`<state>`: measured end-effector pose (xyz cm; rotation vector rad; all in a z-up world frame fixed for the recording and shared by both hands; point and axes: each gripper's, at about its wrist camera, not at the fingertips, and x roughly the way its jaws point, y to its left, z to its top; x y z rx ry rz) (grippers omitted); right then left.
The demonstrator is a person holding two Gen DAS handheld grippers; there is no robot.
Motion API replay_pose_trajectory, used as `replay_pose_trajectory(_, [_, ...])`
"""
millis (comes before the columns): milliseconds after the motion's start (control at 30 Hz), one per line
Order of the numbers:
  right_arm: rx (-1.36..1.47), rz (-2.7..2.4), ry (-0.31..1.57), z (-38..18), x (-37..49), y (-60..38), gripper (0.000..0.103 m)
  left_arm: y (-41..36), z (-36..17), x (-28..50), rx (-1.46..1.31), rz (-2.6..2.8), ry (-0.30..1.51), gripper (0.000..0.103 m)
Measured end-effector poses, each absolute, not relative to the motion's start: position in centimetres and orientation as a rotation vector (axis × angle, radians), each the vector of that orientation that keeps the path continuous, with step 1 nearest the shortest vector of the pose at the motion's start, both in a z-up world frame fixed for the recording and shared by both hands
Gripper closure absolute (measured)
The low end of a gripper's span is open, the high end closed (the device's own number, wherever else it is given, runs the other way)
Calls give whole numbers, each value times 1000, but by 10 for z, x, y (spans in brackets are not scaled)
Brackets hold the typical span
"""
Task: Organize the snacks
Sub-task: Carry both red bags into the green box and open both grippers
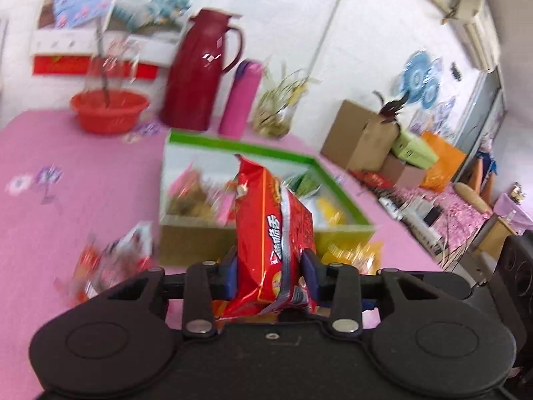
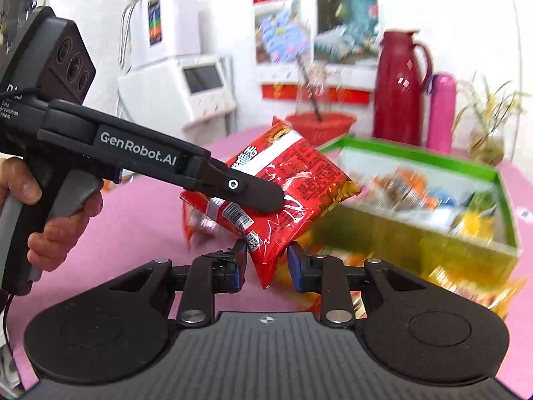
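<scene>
A red snack bag (image 1: 273, 233) stands on edge between the fingers of my left gripper (image 1: 271, 271), which is shut on it, above the pink table in front of the green-rimmed box (image 1: 343, 196). In the right wrist view the same bag (image 2: 286, 186) hangs in the air, clamped by the left gripper's black fingers (image 2: 253, 191). My right gripper (image 2: 268, 263) is open, its blue pads either side of the bag's lower corner, with gaps showing. The box (image 2: 499, 200) holds several snack packs.
A red basin (image 1: 108, 110), dark red jug (image 1: 203, 73), pink bottle (image 1: 240, 100) and a vase of dry grass (image 1: 276, 113) stand behind the box. Loose snack packs (image 1: 113, 263) lie left of it, yellow ones (image 2: 479, 286) in front. Cardboard boxes (image 1: 363, 133) sit right.
</scene>
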<state>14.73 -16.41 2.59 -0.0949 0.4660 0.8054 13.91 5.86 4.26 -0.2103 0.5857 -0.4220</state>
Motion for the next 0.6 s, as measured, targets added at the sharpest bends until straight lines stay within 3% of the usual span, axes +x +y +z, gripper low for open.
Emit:
replay_pose_trajectory(533, [-113, 681, 371, 39, 235, -174, 59, 35, 50, 239, -253, -442, 545, 90])
replay_pose_trajectory(567, [-118, 676, 377, 35, 241, -172, 59, 36, 46, 246, -256, -432, 551, 88])
replay_pose_trajectory(600, [-128, 672, 384, 32, 246, -169, 59, 37, 42, 252, -257, -413, 556, 68])
